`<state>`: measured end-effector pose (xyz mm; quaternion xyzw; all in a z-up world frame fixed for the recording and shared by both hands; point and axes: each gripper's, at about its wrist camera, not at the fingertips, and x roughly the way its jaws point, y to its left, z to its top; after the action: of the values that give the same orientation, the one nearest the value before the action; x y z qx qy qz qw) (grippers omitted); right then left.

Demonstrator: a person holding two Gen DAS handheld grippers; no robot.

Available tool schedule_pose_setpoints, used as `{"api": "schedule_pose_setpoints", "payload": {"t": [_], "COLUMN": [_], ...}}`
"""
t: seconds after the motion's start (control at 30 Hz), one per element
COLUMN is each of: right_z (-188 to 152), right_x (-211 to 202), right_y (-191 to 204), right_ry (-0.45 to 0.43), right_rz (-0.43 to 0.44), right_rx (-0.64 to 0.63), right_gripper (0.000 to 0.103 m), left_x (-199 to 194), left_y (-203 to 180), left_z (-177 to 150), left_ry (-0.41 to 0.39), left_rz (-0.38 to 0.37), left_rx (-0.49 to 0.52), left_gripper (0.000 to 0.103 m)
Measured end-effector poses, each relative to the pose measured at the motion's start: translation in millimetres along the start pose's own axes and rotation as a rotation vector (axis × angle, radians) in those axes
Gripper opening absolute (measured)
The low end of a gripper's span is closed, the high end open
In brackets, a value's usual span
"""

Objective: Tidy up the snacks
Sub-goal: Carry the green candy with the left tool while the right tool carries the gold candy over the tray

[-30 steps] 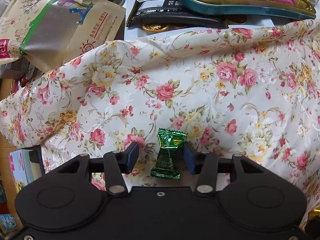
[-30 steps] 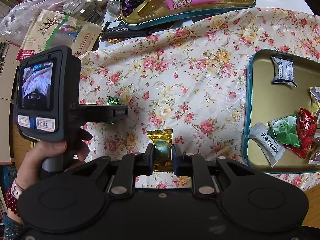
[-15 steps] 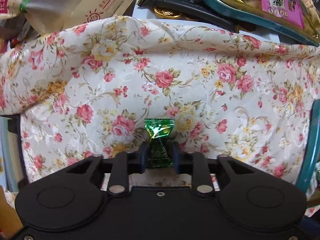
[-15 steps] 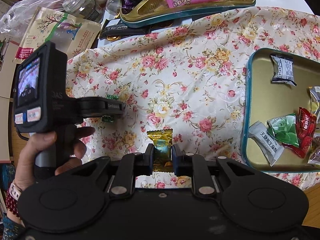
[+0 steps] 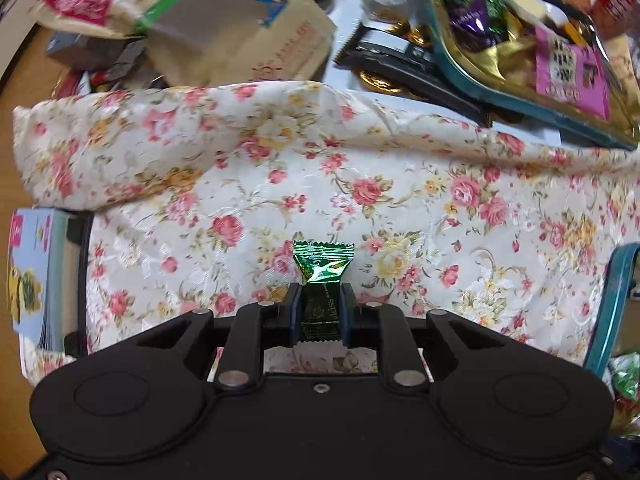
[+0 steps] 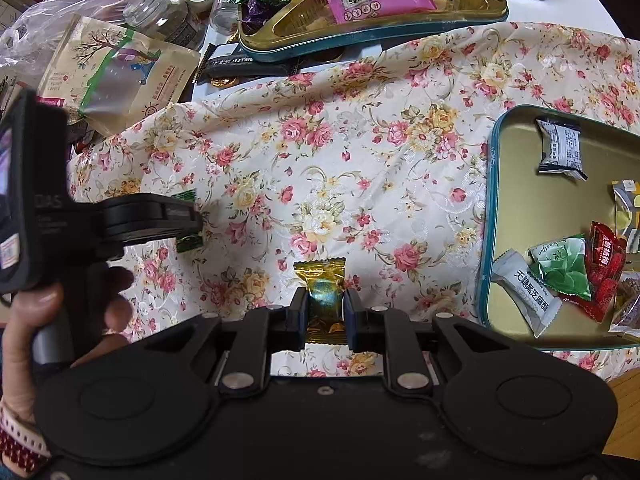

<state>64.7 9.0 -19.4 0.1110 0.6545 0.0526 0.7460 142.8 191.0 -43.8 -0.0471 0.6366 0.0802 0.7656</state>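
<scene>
Left gripper pinches the green candy tight, up off the floral cloth. Right gripper is clamped on the gold candy, also above the cloth. Just right of the cloth's middle sits the teal tin, wrapped snacks inside. Past the cloth's far edge: a second tin of sweets and a paper pouch.
</scene>
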Motion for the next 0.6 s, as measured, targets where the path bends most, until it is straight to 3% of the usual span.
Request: {"api": "schedule_pose_setpoints", "payload": {"t": [0.17, 0.6], "right_z": [-0.4, -3.0], "right_x": [6.4, 13.6], "right_y": [2.3, 3.8], "right_ry": [0.009, 0.018], "right_rz": [-0.025, -0.061], "right_rx": [-0.005, -0.026], "right_gripper": [0.02, 0.02], "left_x": [-15.6, -59.6], "left_y": [2.4, 4.1], "left_z": [-6.1, -41.1], "left_ry": [0.001, -0.079], "left_rz": [0.008, 0.039], "left_rx": [-0.071, -0.097], "left_gripper": [0.025, 0.025]}}
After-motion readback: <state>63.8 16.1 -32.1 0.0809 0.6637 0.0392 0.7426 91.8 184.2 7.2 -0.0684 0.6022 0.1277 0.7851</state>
